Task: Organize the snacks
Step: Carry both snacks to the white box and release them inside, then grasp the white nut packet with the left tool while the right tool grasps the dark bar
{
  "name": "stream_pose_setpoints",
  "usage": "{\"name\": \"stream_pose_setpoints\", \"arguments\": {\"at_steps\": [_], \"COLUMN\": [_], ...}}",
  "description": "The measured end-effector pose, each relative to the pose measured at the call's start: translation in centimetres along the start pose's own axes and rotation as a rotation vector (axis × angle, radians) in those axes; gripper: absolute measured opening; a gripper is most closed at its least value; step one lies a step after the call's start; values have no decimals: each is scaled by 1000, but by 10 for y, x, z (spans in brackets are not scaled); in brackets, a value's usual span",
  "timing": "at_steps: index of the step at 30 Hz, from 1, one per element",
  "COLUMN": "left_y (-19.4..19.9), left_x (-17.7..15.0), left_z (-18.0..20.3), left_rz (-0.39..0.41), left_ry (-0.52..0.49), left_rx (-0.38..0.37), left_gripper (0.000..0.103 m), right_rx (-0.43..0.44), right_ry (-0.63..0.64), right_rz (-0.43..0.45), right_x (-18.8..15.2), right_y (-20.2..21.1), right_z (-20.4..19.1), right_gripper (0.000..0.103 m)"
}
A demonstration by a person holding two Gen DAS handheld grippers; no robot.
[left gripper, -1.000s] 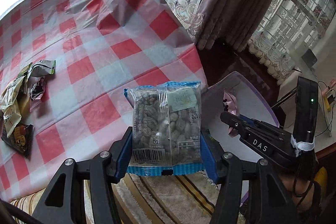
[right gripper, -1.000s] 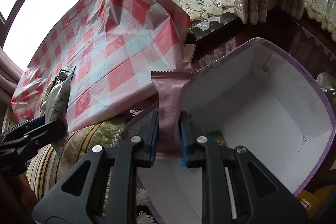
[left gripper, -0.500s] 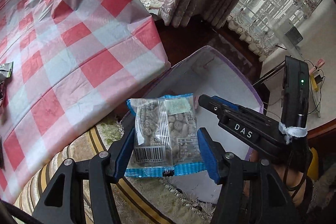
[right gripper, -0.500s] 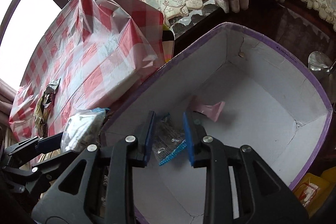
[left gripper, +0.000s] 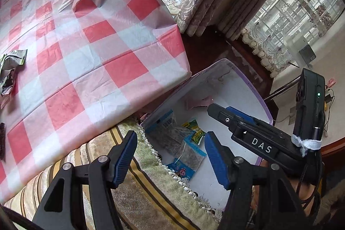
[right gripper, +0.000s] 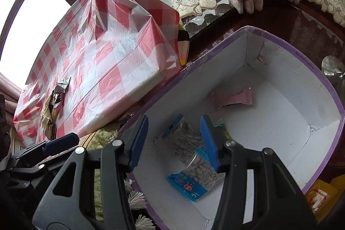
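Both the left gripper (left gripper: 170, 154) and right gripper (right gripper: 174, 141) are hanging wide, empty, above the box (right gripper: 327, 87); several snack packets (right gripper: 194, 174) are lying below, while more wrappers (right gripper: 54, 98) are waiting far left on the table (right gripper: 120, 61).

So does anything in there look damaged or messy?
The box has cracked inner corners, worn but intact. The snack packets lie jumbled across each other, and the pink wrapper sits apart. Nothing has spilled.
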State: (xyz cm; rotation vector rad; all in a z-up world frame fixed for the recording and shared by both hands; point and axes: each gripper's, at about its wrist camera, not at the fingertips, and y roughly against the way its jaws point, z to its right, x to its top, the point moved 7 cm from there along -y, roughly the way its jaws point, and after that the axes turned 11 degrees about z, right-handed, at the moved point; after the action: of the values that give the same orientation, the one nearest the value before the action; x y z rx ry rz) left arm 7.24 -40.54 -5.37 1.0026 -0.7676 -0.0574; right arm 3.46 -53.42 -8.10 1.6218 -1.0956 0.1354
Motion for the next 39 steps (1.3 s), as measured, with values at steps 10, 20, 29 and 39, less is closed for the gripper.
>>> {"name": "stream_pose_setpoints", "arguments": {"at_steps": [10,20,29,39], "left_y": [34,90,137,131], "left_x": [7,0,-18,24], "left_z": [-58,-168,-279,-325], "left_rz": [91,232,323,346], "left_ry": [121,371,533,410], "left_rx": [49,171,323,327], "left_gripper": [66,66,66,66], "right_rx": [48,142,201,197], "right_ry": [114,227,311,364], "right_rz": [-30,-67,-88,-75], "right_x": [-3,-13,-24,-30], "right_y": [-3,-17,-43,-77], "right_z": [-61,-146,-226,-291], "right_gripper": [55,56,56,56]}}
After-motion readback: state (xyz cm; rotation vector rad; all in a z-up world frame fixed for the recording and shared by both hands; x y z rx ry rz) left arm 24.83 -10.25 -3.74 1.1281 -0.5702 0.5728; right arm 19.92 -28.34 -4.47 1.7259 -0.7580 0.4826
